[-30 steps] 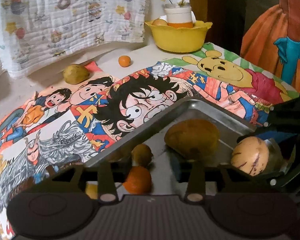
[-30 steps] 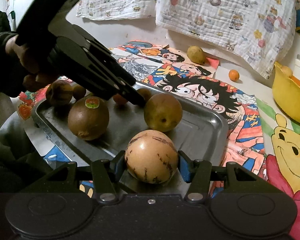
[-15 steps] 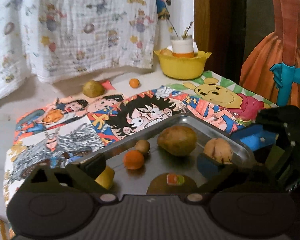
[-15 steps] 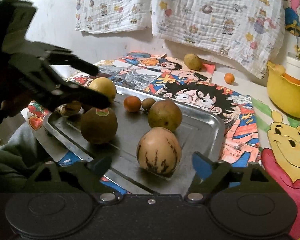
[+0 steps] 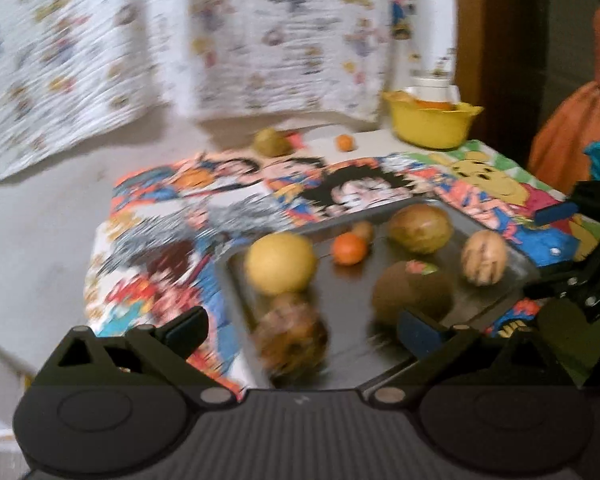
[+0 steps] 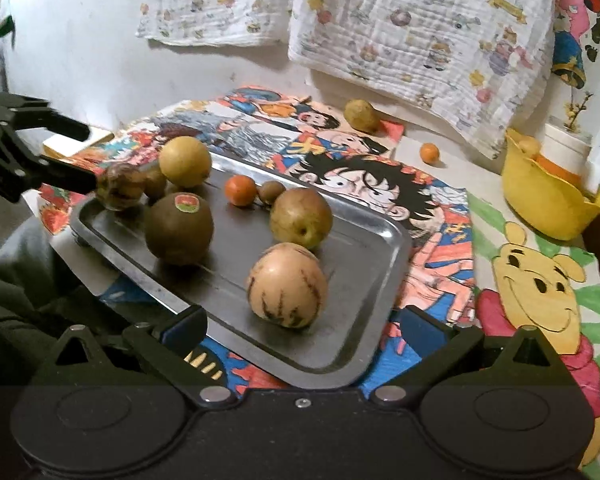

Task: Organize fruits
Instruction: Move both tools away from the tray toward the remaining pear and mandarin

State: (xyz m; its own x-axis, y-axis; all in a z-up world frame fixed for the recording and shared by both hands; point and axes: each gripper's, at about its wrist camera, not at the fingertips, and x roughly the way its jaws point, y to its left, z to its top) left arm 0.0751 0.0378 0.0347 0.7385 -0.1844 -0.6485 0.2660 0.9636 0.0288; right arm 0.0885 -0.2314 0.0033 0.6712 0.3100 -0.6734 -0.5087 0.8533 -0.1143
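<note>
While both grippers, left [image 5: 300,332] and right [image 6: 302,330], are opening wide with nothing held, the next reach should clear the tray [image 6: 396,240] rim toward the pear [image 6: 362,115] and orange [image 6: 429,153] near the table's far edge.

Cartoon mat [image 6: 540,280] covers tabletop. Printed cloths [image 6: 420,24] hang on wall behind. White pot w/ twigs [image 6: 566,146] sits at back right corner, by wall.
</note>
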